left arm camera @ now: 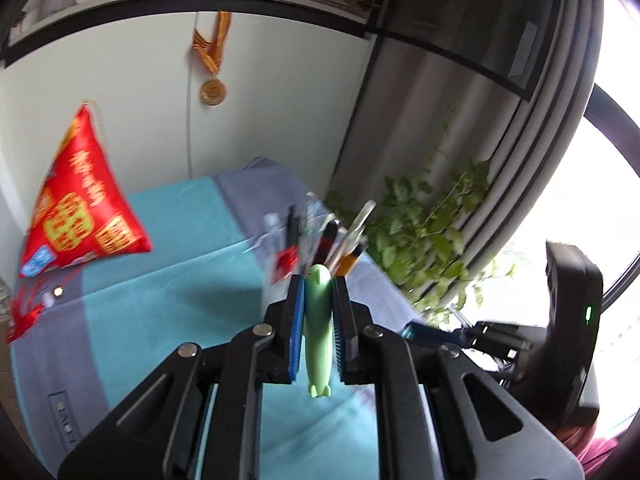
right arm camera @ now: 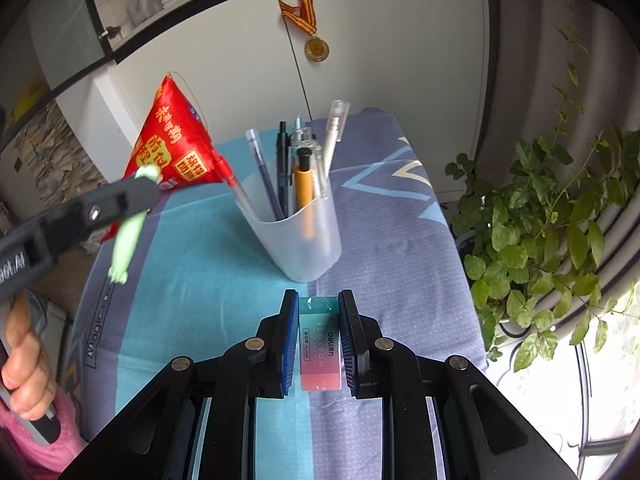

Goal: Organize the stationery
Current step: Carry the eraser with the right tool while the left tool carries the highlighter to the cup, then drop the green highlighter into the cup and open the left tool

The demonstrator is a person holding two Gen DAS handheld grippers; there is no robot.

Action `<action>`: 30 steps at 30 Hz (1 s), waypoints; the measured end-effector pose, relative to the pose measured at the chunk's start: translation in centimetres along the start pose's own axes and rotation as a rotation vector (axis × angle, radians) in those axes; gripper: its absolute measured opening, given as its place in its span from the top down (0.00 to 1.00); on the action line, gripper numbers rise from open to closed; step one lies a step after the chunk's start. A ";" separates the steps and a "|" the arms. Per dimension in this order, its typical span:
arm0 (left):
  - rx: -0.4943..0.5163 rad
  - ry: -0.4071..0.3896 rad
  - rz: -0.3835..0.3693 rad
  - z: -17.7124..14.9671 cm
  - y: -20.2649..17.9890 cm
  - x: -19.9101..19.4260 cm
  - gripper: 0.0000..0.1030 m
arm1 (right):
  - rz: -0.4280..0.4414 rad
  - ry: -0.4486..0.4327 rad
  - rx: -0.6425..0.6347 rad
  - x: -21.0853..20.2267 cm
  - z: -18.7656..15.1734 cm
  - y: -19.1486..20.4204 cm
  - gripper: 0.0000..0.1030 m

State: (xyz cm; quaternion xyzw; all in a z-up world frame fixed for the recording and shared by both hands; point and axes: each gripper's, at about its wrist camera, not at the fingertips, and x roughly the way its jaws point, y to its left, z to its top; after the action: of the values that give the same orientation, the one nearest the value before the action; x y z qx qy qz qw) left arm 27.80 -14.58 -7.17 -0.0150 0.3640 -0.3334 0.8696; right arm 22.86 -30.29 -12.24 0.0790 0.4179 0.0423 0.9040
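Observation:
My left gripper is shut on a pale green pen-like item, held above the cloth-covered table; it also shows at the left of the right wrist view. My right gripper is shut on a teal-to-pink eraser just in front of a translucent pen cup holding several pens. The cup with its pens looks blurred beyond the green item in the left wrist view.
A red pyramid-shaped pouch stands at the table's back left. A leafy plant fills the right side. A medal hangs on the white cabinet behind. The right gripper's body shows at the right of the left wrist view.

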 end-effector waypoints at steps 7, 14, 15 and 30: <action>-0.039 0.021 0.053 3.1 -0.4 4.9 0.89 | 0.011 -0.027 0.032 -0.8 -0.1 -1.8 0.80; -0.044 -0.007 0.129 3.0 -0.1 6.6 0.89 | 0.019 -0.068 0.061 -1.1 0.9 -2.8 0.80; -0.041 -0.007 0.127 3.0 -0.1 6.7 0.89 | 0.022 -0.073 0.065 -1.1 1.1 -2.9 0.80; 0.101 -0.013 0.182 1.6 -2.3 6.5 0.89 | 0.041 -0.075 0.084 -0.9 1.6 -2.9 0.80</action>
State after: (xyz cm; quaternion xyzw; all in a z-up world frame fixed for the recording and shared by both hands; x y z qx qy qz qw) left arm 30.89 -20.53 -9.38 0.0597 0.3411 -0.2710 0.8981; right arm 23.54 -33.41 -11.10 0.1270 0.3833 0.0401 0.9140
